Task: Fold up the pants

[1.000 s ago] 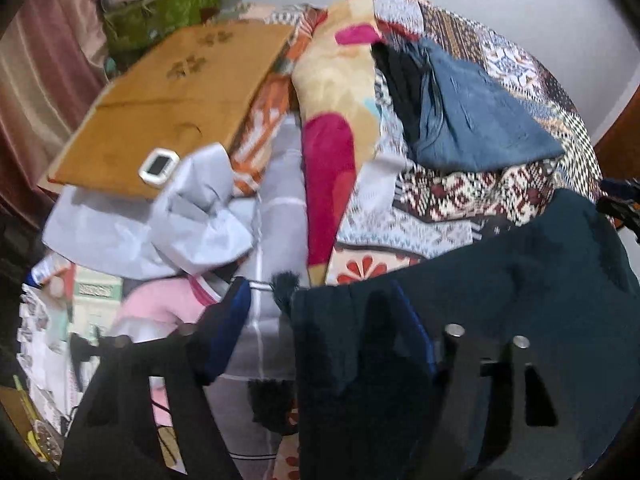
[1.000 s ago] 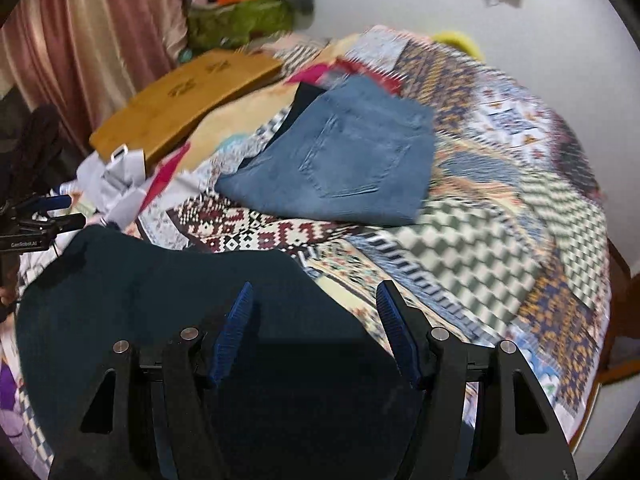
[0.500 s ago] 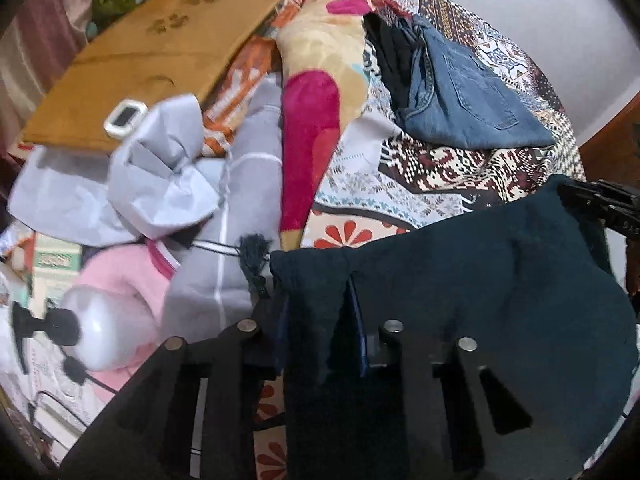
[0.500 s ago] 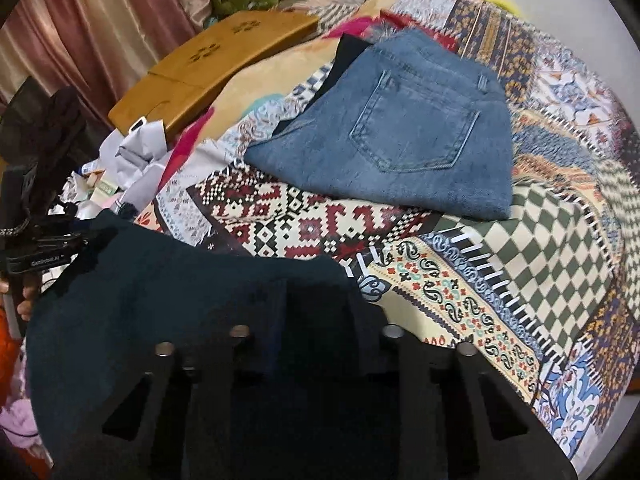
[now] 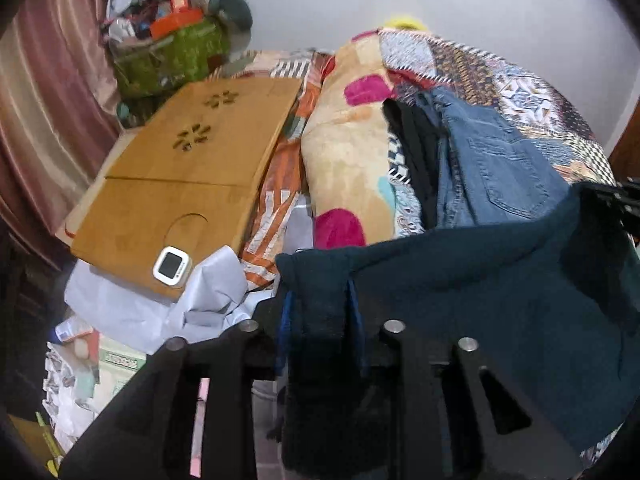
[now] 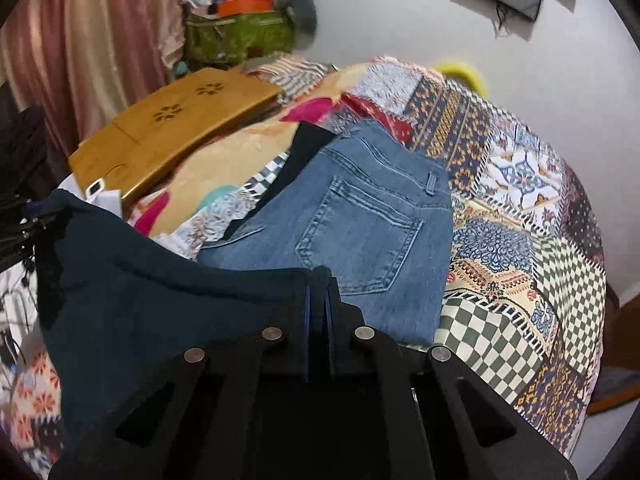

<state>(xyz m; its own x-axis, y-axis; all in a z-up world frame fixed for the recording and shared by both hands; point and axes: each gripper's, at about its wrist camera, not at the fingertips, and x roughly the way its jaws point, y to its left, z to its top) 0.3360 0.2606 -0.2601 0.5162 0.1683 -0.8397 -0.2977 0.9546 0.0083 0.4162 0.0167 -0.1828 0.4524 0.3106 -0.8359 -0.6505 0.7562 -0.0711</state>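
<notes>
Dark teal pants [image 5: 500, 300] hang stretched between my two grippers above the bed. My left gripper [image 5: 320, 312] is shut on one corner of the pants. My right gripper [image 6: 318, 304] is shut on the other corner, and the cloth [image 6: 160, 300] spreads away to its left. The right gripper shows at the far right of the left wrist view [image 5: 616, 196]. The left gripper shows at the left edge of the right wrist view [image 6: 24, 216].
Folded blue jeans [image 6: 360, 220] lie on the patchwork bedspread [image 6: 520, 240] over a black garment [image 5: 416, 160]. A wooden lap table [image 5: 192, 168] with a small white timer [image 5: 172, 266] lies left. A floral pillow [image 5: 348, 152], grey cloth [image 5: 168, 308] and a cluttered green bag [image 6: 240, 36] are nearby.
Both grippers closed on the teal pants' corners, then lifted them off the bed. The views tilted up toward the wall.
</notes>
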